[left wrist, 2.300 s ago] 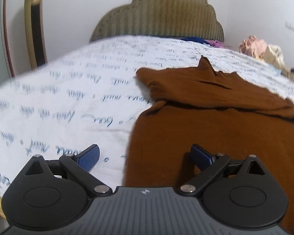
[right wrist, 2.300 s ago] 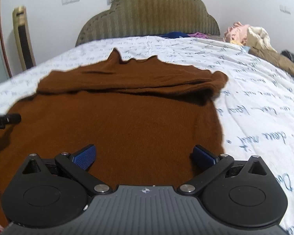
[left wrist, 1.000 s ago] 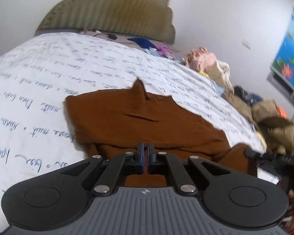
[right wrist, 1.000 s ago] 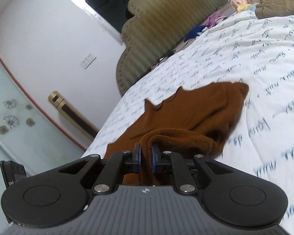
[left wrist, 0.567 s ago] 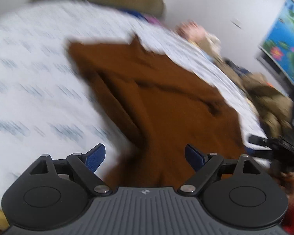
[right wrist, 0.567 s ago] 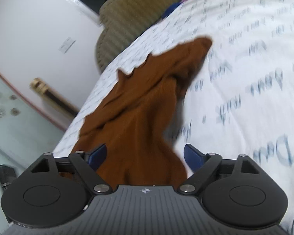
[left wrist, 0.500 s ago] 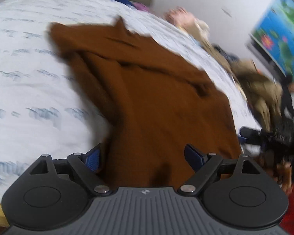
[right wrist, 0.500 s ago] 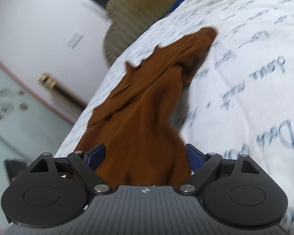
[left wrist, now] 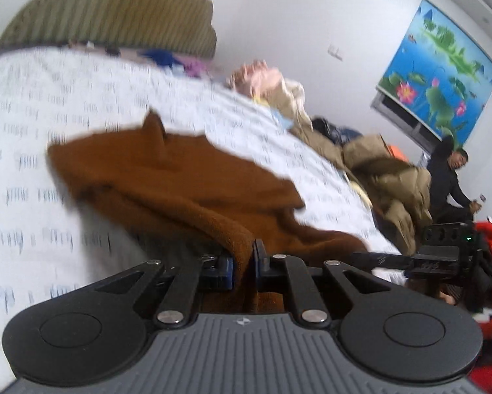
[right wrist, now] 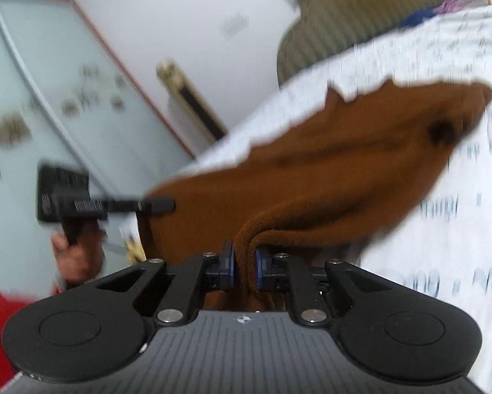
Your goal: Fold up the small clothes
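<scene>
Both claws, open half a second ago, have pinched the near hem of the brown sweater (left wrist: 167, 177) on the bed (left wrist: 32, 105): left claw (left wrist: 242, 266) and right claw (right wrist: 245, 267) lift it. Next, likely carrying the hem toward the collar; open sheet lies beyond.

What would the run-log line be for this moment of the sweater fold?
left gripper: shut on brown sweater hem | right gripper: shut on sweater hem | near edge lifted, far part on bed sheet | fold unfinished
</scene>
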Motion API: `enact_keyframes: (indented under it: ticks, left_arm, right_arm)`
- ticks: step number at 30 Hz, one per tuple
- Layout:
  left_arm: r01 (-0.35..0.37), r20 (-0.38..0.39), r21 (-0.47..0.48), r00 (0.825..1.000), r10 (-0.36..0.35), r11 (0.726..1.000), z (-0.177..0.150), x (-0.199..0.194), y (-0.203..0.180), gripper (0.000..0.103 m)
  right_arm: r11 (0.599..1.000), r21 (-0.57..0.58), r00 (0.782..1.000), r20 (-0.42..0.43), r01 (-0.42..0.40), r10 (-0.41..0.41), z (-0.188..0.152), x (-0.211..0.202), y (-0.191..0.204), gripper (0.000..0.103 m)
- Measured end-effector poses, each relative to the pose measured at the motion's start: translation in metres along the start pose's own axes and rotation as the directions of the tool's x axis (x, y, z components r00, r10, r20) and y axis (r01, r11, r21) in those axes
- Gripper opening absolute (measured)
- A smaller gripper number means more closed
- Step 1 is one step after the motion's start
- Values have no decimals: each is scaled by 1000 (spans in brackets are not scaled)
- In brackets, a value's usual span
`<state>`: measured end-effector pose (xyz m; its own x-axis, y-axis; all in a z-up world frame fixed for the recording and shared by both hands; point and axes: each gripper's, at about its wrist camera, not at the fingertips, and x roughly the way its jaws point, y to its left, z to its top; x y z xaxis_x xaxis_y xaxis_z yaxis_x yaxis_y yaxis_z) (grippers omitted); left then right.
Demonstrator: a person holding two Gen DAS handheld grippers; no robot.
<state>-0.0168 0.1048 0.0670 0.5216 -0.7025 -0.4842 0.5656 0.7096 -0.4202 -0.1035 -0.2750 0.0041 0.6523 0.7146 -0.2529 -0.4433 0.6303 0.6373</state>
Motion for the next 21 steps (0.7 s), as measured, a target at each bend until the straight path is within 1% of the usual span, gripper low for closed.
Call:
enact_keyframes:
  ticks: [2, 3, 4, 5, 6, 7, 8, 9, 10, 11, 12, 13, 16, 17, 18, 21]
  left_arm:
    - [-37, 37, -1, 999, 37, 999, 16, 11, 0, 11]
    - [-58, 49, 4, 997, 58, 998, 20, 17, 3, 11]
    - [-89, 64, 7, 994, 88, 996, 23, 25, 6, 13]
    - [-121, 67, 5, 990, 121, 993, 24, 34, 9, 14]
    - [-166, 55, 0, 985, 166, 986, 26, 46, 14, 19]
    - [-213, 31, 0, 977, 212, 977, 27, 57, 19, 30]
    - [-251, 4, -3, 968, 251, 968, 27, 67, 26, 39]
    - [-284, -19, -12, 959, 284, 959, 26, 74, 34, 61]
    - [-318, -37, -24, 948, 317, 948, 24, 80, 41, 73]
    - [-345, -40, -39, 938, 343, 938, 20, 81, 47, 73]
    - [-356, -40, -58, 934, 354, 933, 13, 77, 53, 73]
    - [-348, -42, -72, 937, 346, 935, 8, 70, 57, 73]
    - [-299, -26, -122, 954, 299, 946, -6, 45, 67, 73]
    - [-286, -21, -136, 958, 285, 949, -10, 43, 69, 73]
    - [-267, -20, -156, 963, 267, 951, -16, 36, 73, 73]
    - [-220, -33, -229, 975, 218, 948, -28, 34, 81, 73]
  right_arm:
    - [999, 51, 997, 75, -9, 5, 25, -9, -7, 17]
    - [998, 68, 994, 104, 10, -17, 36, -9, -13, 17]
    - [995, 74, 989, 127, 72, -81, 48, -5, -19, 17]
    - [982, 72, 973, 140, 177, -185, 57, -2, -23, 18]
    - [954, 66, 944, 142, 291, -298, 64, 5, -30, 20]
    - [911, 61, 901, 136, 408, -413, 69, 13, -37, 24]
    - [863, 57, 856, 111, 501, -505, 70, 21, -47, 37]
    - [829, 63, 825, 89, 555, -559, 69, 28, -57, 44]
    - [800, 84, 796, 83, 594, -600, 66, 30, -64, 55]
    - [790, 103, 786, 84, 605, -613, 59, 30, -69, 55]
    - [792, 128, 789, 90, 596, -608, 51, 25, -72, 56]
    - [797, 164, 793, 106, 582, -600, 45, 18, -74, 56]
    - [788, 242, 784, 135, 567, -606, 29, -7, -76, 56]
    - [788, 262, 787, 136, 558, -602, 23, -16, -76, 57]
    - [794, 274, 798, 127, 543, -589, 15, -22, -78, 57]
    - [835, 286, 857, 79, 470, -509, -3, -26, -86, 57]
